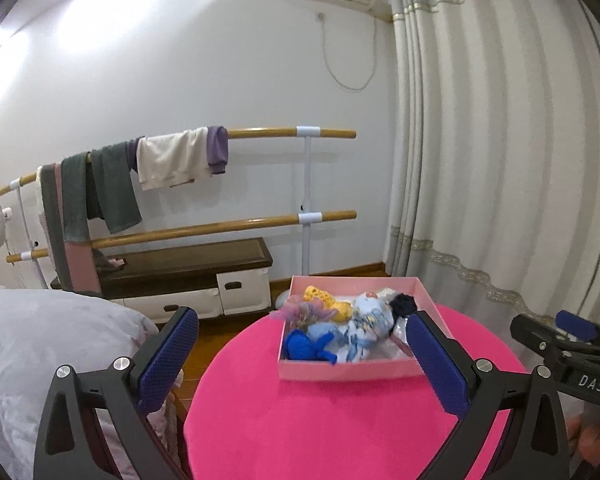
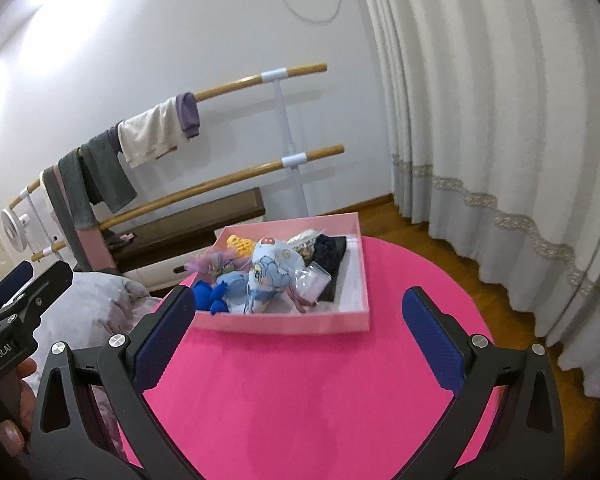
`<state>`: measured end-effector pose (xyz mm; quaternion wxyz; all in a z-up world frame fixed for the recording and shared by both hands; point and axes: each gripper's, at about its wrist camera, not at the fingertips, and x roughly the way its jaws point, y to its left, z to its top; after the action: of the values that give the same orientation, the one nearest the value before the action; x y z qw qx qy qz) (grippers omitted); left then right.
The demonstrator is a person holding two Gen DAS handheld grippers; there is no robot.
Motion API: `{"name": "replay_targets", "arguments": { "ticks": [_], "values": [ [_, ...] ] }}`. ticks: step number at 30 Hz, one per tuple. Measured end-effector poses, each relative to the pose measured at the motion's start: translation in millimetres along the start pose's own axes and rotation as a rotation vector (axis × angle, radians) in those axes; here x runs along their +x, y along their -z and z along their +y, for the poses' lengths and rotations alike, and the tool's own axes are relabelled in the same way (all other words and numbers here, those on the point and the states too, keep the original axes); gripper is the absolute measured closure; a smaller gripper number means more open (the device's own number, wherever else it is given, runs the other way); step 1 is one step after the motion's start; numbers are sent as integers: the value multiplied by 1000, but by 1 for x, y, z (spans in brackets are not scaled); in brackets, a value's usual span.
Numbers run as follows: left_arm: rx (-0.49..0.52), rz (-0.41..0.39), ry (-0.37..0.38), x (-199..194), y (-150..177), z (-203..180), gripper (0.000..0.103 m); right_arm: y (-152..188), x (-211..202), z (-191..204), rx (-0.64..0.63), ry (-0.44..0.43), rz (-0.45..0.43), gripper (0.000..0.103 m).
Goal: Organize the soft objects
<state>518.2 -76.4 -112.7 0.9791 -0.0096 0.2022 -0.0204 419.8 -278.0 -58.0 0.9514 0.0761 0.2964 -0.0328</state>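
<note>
Box (image 1: 340, 372), pink, shallow: sits on the far half of the round pink table (image 1: 320, 432), ahead of both tongs.

Contents, heaped toward the box's left: blue knit toy (image 1: 300, 346), pale blue printed cloth (image 1: 370, 318), yellow knit (image 1: 320, 298), purple tuft (image 1: 304, 312), dark cloth (image 1: 404, 304), clear bag (image 2: 314, 282).

Left tongs (image 1: 302, 354): jaws spread wide, holding nothing, above the table's near side; the box lies between and beyond the fingertips.

Right tongs (image 2: 300, 334): likewise spread and empty, box just beyond the tips.

Background: rail (image 1: 260, 133) hung with clothes (image 1: 172, 162), curtain (image 1: 500, 140), bedding (image 1: 40, 352).
</note>
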Motion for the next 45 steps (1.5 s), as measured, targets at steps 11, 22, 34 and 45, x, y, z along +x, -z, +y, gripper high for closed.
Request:
{"name": "replay_targets", "arguments": {
  "ticks": [11, 22, 34, 45],
  "values": [
    [-9, -1, 2, -140, 58, -1, 0, 47, -100, 30, -45, 50, -92, 0],
    [-11, -13, -5, -230, 85, -1, 0, 82, -142, 36, -50, 62, -115, 0],
    [-22, -1, -7, -251, 73, 3, 0, 89, -153, 37, -57, 51, -134, 0],
    [-31, 0, -8, -252, 61, 6, 0, 94, -153, 39, -70, 50, -139, 0]
  ]
}}
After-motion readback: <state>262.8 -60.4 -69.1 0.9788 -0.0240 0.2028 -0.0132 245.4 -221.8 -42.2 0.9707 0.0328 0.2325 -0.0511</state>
